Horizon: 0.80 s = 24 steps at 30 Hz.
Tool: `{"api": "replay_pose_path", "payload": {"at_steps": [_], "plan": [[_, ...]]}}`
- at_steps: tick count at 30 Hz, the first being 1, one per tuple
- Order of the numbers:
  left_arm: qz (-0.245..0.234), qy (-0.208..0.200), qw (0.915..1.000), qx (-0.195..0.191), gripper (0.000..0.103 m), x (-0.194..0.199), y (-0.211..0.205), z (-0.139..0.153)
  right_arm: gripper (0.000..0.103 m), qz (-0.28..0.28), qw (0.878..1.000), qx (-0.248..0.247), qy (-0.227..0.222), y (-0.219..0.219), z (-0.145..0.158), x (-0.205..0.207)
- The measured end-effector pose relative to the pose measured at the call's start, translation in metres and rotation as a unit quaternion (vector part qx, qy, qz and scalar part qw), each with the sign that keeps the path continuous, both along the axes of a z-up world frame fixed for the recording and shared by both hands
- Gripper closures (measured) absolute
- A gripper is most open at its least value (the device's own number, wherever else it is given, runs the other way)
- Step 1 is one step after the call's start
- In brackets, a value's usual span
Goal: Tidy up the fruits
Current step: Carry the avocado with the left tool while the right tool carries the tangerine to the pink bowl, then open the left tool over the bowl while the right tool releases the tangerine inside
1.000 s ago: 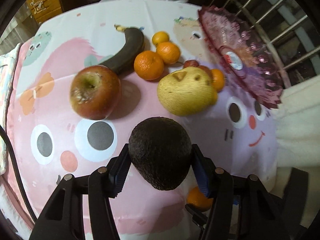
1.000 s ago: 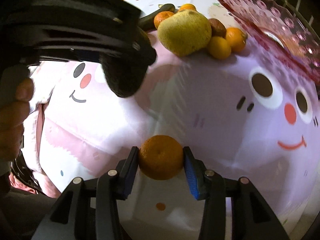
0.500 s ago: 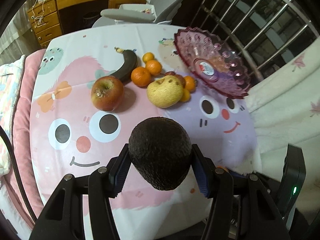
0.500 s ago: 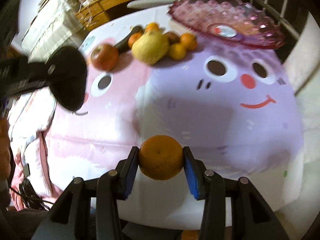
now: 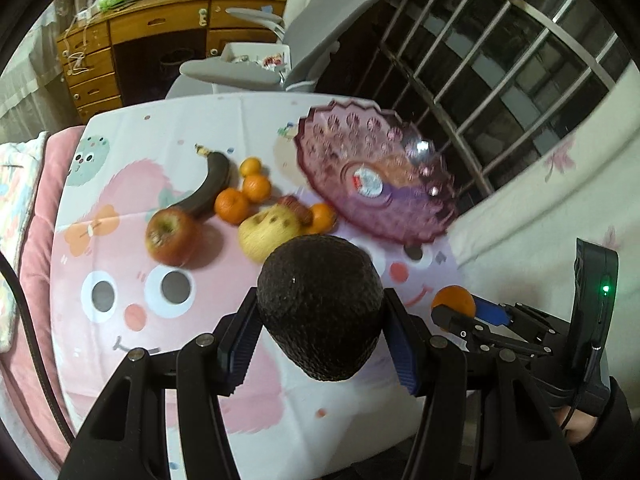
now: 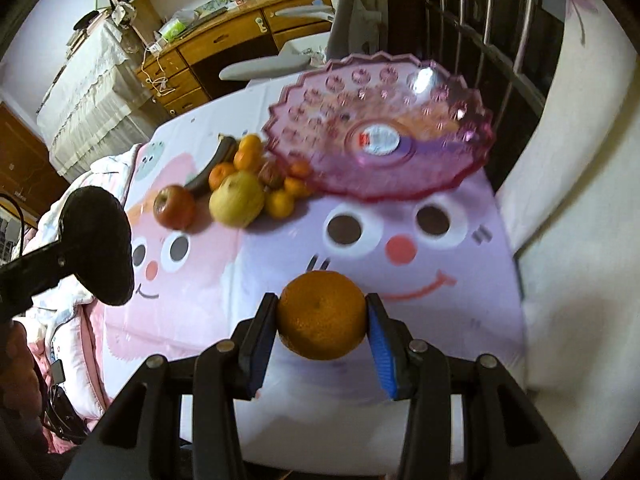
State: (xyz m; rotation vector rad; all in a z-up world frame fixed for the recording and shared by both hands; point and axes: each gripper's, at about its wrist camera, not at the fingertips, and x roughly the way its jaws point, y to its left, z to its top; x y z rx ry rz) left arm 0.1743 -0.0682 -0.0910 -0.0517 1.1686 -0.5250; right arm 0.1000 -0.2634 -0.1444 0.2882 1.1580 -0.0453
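Blue ribbed fingers (image 5: 400, 344) of the left gripper (image 5: 320, 344) clamp a dark, pebbly-skinned avocado (image 5: 320, 308); the right gripper (image 6: 322, 332) pinches a round, dimpled orange mandarin (image 6: 322, 316) between its own blue pads.

Both fruits hang above the near edge of the table's smooth cartoon-face cloth (image 6: 400, 216). Near the far edge, a scalloped, translucent pink glass dish (image 6: 380, 132) with embossed dots sits at the far right corner, just beside a cluster: a lumpy yellow pear (image 6: 238, 200), a red apple (image 6: 174, 208), a blackened curved banana (image 5: 208, 188) and small glossy mandarins (image 5: 256, 186). Compared with a second ago, both grippers have drawn back and higher, so the table looks smaller and the wooden drawer chest (image 5: 104, 56) now shows.
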Motion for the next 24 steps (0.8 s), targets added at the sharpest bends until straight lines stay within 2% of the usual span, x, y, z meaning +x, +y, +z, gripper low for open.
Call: {"api": "replay_pose_path", "payload": {"at_steps": [6, 14, 21, 24], "plan": [[0.046, -0.012, 0.9988, -0.012, 0.046, 0.009, -0.042, 0.006, 0.059, 0.049, 0.999, -0.007, -0.006, -0.04, 0.012, 0.025], [0.084, -0.02, 0.9962, -0.015, 0.046, 0.024, -0.091, -0.002, 0.059, 0.105, 0.994, -0.017, -0.032, -0.082, 0.017, 0.06], [0.108, -0.004, 0.9942, 0.003, 0.046, 0.055, -0.128, -0.031, 0.059, 0.133, 0.99, -0.023, -0.036, -0.105, -0.002, 0.091], [0.119, 0.01, 0.9927, 0.015, 0.046, 0.072, -0.143, -0.048, 0.059, 0.159, 0.986, -0.048, -0.023, -0.106, -0.016, 0.104]]}}
